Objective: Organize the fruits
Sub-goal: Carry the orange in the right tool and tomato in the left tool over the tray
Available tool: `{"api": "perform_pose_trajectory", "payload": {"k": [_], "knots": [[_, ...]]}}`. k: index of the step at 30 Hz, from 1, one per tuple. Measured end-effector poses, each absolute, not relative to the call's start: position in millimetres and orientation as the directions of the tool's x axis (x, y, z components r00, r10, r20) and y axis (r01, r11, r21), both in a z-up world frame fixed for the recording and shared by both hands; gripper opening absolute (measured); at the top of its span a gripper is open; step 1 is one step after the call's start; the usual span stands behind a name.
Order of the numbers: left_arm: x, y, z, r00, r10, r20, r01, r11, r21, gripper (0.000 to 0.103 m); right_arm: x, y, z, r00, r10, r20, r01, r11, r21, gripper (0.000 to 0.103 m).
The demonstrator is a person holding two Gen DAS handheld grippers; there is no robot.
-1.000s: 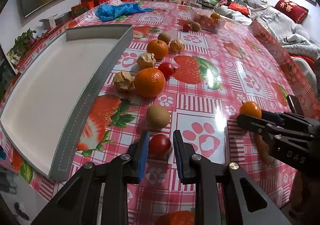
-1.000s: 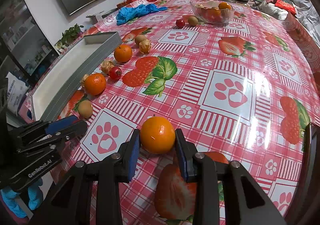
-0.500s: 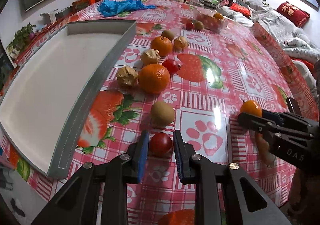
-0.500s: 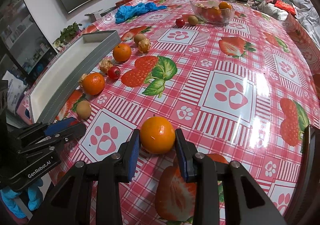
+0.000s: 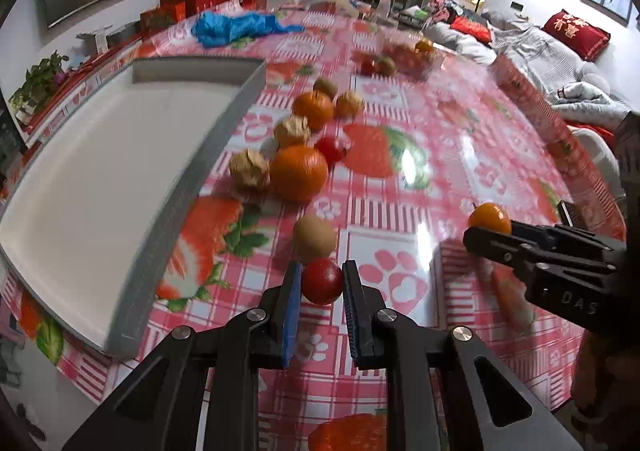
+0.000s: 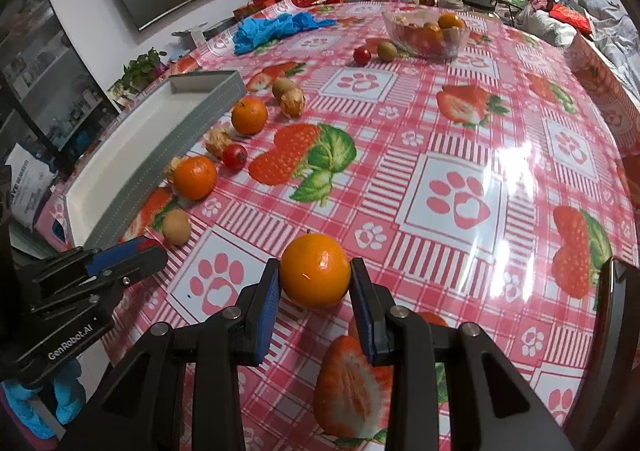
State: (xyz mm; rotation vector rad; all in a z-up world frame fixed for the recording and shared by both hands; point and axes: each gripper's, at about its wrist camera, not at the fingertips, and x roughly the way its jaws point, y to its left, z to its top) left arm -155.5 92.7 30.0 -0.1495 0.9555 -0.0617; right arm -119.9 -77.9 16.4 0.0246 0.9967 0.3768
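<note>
My left gripper is shut on a small red tomato and holds it just above the tablecloth, near a brown kiwi. My right gripper is shut on an orange; it also shows in the left wrist view. A grey-rimmed white tray lies to the left. Beside it on the cloth lie oranges, a red tomato, kiwis and papery husked fruits.
A glass bowl of fruit stands at the far side with a tomato and a kiwi beside it. Blue gloves lie at the back left. The table edge runs close below both grippers.
My left gripper has lifted with the tomato and moved a little forward toward the kiwi. My right gripper holds the orange almost still.
</note>
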Motion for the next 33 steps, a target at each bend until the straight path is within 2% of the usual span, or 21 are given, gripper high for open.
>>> {"api": "perform_pose_trajectory", "payload": {"k": [8, 23, 33], "knots": [[-154, 110, 50, 0.603, -0.121, -0.788, -0.029, 0.984, -0.174, 0.021, -114, -62, 39, 0.5, 0.343, -0.795, -0.333, 0.924, 0.19, 0.037], [-149, 204, 88, 0.664, 0.036, -0.746, -0.178, 0.978, -0.111, 0.021, -88, 33, 94, 0.479, 0.444, -0.758, -0.514, 0.841, 0.167, 0.037], [-132, 261, 99, 0.67, 0.093, -0.736, -0.242, 0.965, -0.098, 0.021, -60, 114, 113, 0.417, 0.479, -0.773, -0.621, 0.771, 0.143, 0.037]]}}
